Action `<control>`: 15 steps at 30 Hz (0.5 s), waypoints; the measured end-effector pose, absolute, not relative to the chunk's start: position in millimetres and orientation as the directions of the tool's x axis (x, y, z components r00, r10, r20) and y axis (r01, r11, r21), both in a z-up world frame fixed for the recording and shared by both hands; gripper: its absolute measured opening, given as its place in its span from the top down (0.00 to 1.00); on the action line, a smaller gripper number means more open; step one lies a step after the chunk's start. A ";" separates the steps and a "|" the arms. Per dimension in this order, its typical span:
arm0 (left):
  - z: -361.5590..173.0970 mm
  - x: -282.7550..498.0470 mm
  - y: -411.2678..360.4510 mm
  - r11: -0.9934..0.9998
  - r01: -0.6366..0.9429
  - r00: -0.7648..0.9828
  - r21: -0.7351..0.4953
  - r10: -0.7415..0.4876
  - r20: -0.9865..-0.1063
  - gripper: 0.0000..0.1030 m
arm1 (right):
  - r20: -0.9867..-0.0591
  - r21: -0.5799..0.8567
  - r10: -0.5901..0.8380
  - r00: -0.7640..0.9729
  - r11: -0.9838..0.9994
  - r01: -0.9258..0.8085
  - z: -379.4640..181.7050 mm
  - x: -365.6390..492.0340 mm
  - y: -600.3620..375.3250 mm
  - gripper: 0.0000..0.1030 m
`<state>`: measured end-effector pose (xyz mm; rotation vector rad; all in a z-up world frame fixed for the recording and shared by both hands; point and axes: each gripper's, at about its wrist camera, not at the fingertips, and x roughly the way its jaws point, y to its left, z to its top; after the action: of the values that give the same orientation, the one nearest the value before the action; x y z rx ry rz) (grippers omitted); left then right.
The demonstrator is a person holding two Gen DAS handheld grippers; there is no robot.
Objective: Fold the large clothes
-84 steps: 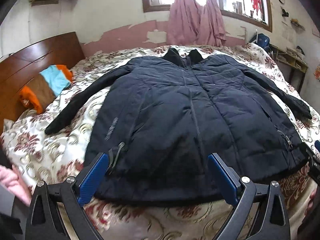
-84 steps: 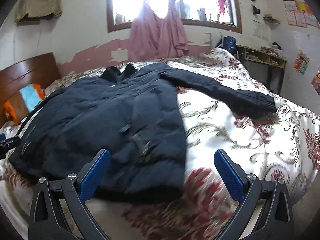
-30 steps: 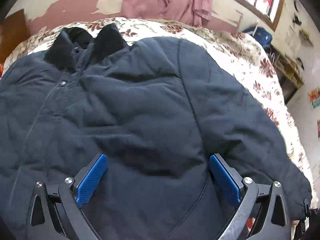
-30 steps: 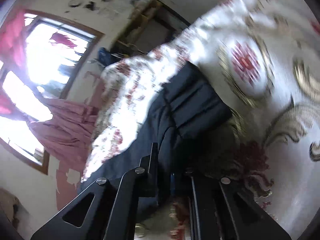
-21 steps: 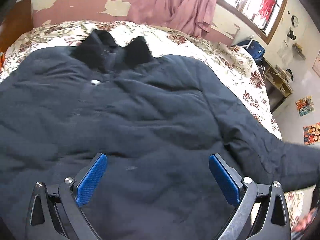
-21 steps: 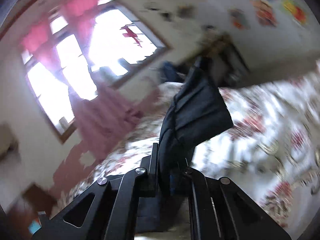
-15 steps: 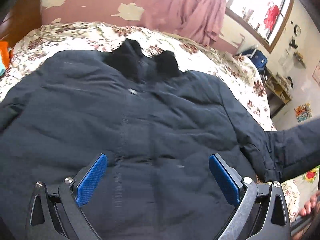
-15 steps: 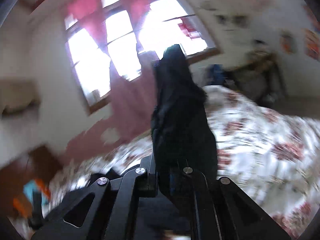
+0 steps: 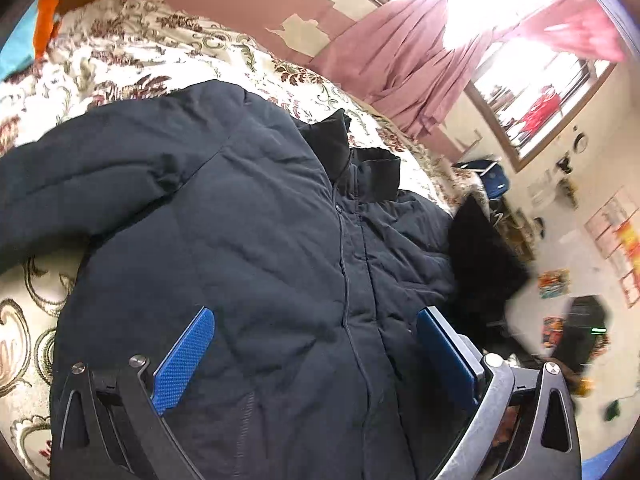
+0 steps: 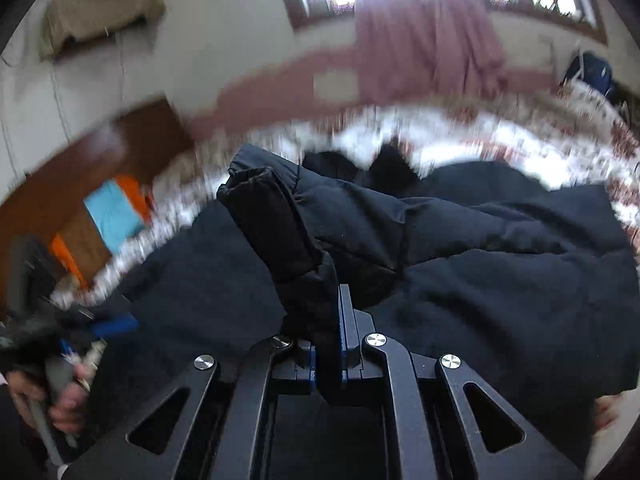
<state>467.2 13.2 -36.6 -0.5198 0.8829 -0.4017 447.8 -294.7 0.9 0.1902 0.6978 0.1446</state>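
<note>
The dark padded coat [image 9: 260, 240] lies front-up on the flowered bed [image 9: 120, 52]; it looks bulky, soft and floppy. The right gripper [image 10: 328, 344] pinches the sleeve cuff [image 10: 272, 224], its jaws starting to ease apart, over the coat's front. The left gripper [image 9: 316, 352] hovers spread, empty.

I find no text, label, brand or number that I can read in either view. On the far right wall my left wrist camera shows pinned paper sheets [image 9: 612, 220] and bright posters [image 9: 554, 283], but their print is too small and smeared to make out. A round wall clock [image 9: 581, 142] hangs beside the window; I cannot read its dial. The dark coat [image 9: 260, 248] shows no legible tag or logo.
</note>
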 end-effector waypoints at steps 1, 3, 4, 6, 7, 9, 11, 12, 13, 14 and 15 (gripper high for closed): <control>-41.5 467.5 17.4 0.784 0.129 0.567 -0.607 -0.561 -0.603 0.01 | -0.654 0.219 0.194 0.731 0.974 -0.062 -9.9 452.1 -289.9 0.89; -51.7 469.4 20.2 0.745 0.133 0.549 -0.654 -0.605 -0.577 0.01 | -0.703 0.222 0.186 0.686 0.974 -0.037 -28.1 462.5 -286.2 0.88; -54.5 470.7 21.7 0.731 0.134 0.540 -0.669 -0.620 -0.569 0.01 | -0.724 0.234 0.195 0.662 0.972 -0.030 -36.4 464.9 -285.6 0.83; -59.6 473.8 16.3 0.716 0.141 0.534 -0.684 -0.637 -0.556 0.01 | -0.746 0.263 0.218 0.629 0.964 -0.022 -48.6 466.8 -285.7 0.76; -60.5 476.0 10.2 0.706 0.156 0.529 -0.691 -0.650 -0.545 0.01 | -0.751 0.273 0.226 0.621 0.962 -0.020 -51.4 465.7 -286.5 0.68; -60.4 480.8 -3.4 0.685 0.172 0.514 -0.708 -0.675 -0.529 0.01 | -0.744 0.319 0.267 0.612 0.947 -0.025 -50.7 463.4 -289.5 0.43; -59.6 487.0 -20.3 0.669 0.175 0.498 -0.722 -0.693 -0.521 0.01 | -0.734 0.346 0.297 0.611 0.937 -0.040 -56.3 455.4 -291.3 0.35; -60.0 489.6 -28.4 0.660 0.181 0.487 -0.729 -0.704 -0.516 0.01 | -0.732 0.346 0.303 0.610 0.937 -0.050 -57.9 449.1 -292.0 0.34; -61.8 492.8 -37.9 0.651 0.183 0.471 -0.737 -0.716 -0.515 0.01 | -0.733 0.343 0.309 0.606 0.937 -0.062 -57.6 441.0 -292.6 0.34; -64.1 495.8 -47.3 0.649 0.179 0.455 -0.739 -0.721 -0.523 0.01 | -0.734 0.342 0.316 0.602 0.937 -0.075 -56.5 432.2 -293.9 0.34; -66.9 498.1 -55.0 0.650 0.174 0.440 -0.739 -0.723 -0.533 0.01 | -0.736 0.340 0.320 0.597 0.937 -0.083 -57.5 428.9 -303.3 0.33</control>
<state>498.1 -55.0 -66.9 -0.6608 0.9615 -0.6105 428.9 -303.3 -57.5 0.2845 0.9040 0.2374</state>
